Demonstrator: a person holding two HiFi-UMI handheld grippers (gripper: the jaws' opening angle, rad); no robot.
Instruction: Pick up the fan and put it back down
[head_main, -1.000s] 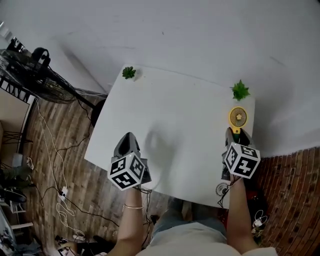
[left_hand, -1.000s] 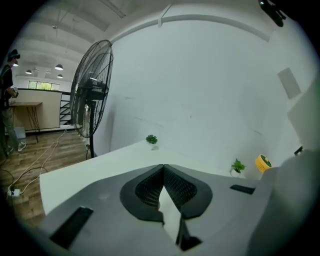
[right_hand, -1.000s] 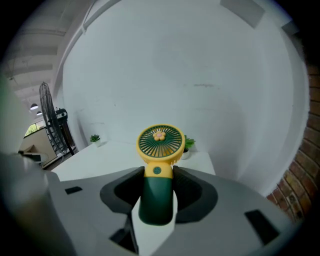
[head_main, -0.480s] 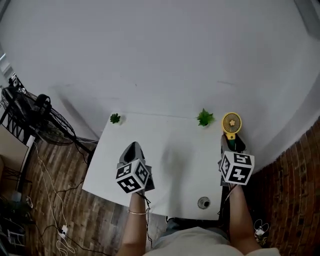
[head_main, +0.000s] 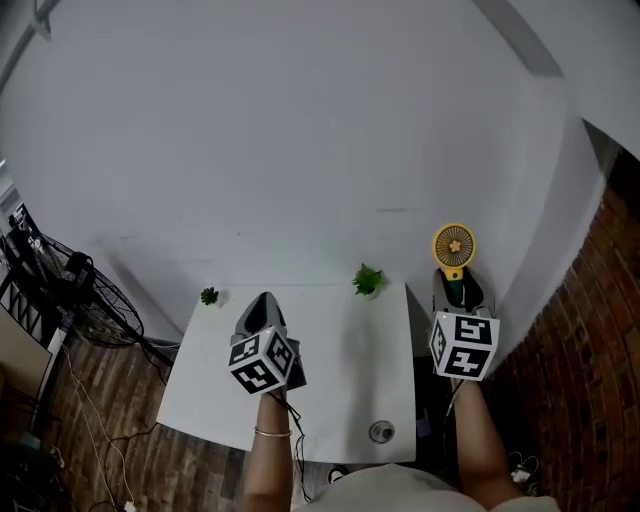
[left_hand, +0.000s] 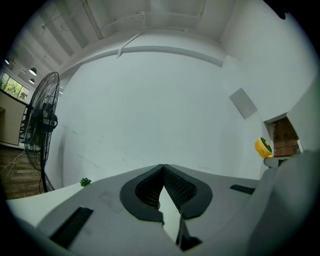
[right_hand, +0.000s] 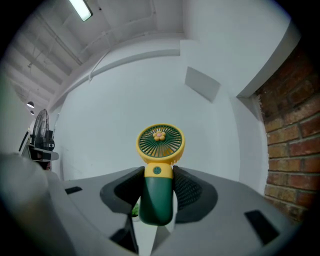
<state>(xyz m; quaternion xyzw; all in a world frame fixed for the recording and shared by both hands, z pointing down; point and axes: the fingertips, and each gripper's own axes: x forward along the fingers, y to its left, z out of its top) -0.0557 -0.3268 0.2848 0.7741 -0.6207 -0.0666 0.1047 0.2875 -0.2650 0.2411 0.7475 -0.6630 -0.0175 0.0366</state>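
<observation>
Right claw (head_main: 455, 288) is pinching the fan (head_main: 453, 244) by its green handle. There's a pad on each side, and the yellow head pokes up past the tips. The right gripper view shows it best: the fan (right_hand: 160, 150) sits upright, dead centre in the claw (right_hand: 158, 186), with the grille facing the camera. From the head view it's clear of the counter (head_main: 330, 390), hanging out past its right edge against the white wall (head_main: 300, 150).

Left claw (head_main: 262, 305) is over the counter's left half. In the left gripper view its tips (left_hand: 163, 168) are pressed together with nothing in them. The fan (left_hand: 263, 148) shows up there too, small and way off to the right.

On the counter:
- a plant (head_main: 368, 279) at the far edge, near the right corner
- a smaller plant (head_main: 209, 296) at the far left corner
- a little round thing (head_main: 380, 431) by the near right corner; can't tell what it is

Left of the counter a big floor fan (head_main: 75, 295) stands on the wood floor. To the right of the counter is a brick wall (head_main: 590, 360).
</observation>
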